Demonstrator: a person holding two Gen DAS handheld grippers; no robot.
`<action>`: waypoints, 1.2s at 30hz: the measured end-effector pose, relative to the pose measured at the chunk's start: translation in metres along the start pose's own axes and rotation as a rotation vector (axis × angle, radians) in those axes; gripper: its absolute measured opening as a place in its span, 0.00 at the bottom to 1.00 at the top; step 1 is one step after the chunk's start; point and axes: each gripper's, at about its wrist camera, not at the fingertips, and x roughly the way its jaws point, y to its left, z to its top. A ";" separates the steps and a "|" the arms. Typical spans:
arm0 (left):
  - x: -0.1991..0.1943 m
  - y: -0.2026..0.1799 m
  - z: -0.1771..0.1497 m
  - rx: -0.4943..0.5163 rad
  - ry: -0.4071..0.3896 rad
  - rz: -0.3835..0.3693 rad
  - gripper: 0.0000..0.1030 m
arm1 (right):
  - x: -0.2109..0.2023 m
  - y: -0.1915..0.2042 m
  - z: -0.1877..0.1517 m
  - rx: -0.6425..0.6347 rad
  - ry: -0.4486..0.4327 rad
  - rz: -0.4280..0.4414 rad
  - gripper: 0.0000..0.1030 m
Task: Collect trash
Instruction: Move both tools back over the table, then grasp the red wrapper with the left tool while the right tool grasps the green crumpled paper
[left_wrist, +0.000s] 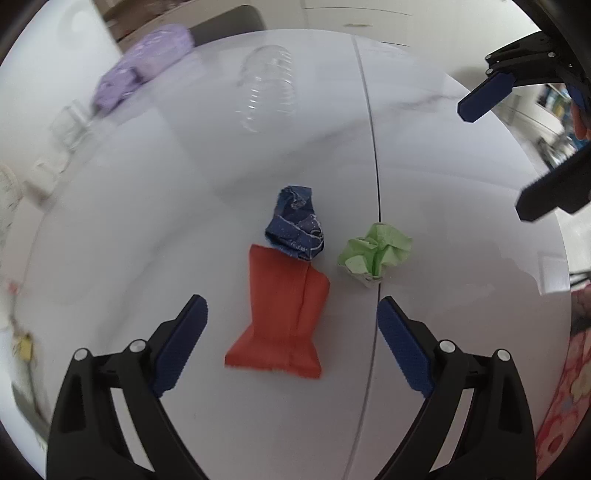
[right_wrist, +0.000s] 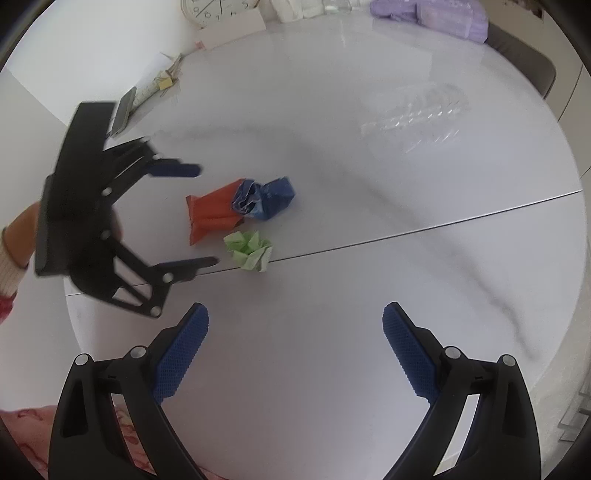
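Both wide open, holding nothing: left gripper (left_wrist: 291, 314) over red wrapper (left_wrist: 282, 317), right gripper (right_wrist: 295, 321) back. Blue wad (left_wrist: 297, 229), green wad (left_wrist: 373, 253) on bench (left_wrist: 461, 258). Clock (right_wrist: 218, 11) only in right view.

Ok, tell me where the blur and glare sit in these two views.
Left wrist view: the red wrapper, blue wrapper and green paper ball are fairly sharp; the left margin smears, and the clear plastic bottle is soft, with small glints. Right wrist view: the left gripper is motion-blurred, and the white table shows soft sheen, no harsh glare.
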 end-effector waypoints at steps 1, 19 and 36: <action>0.003 -0.002 -0.002 0.016 0.003 -0.013 0.82 | 0.003 0.001 0.000 0.005 0.010 0.004 0.92; -0.018 0.053 -0.046 -0.379 -0.024 -0.138 0.39 | 0.057 0.038 0.042 -0.107 0.050 0.027 0.85; -0.064 0.003 -0.059 -0.867 -0.074 0.015 0.39 | 0.041 0.042 0.036 -0.185 0.049 0.037 0.33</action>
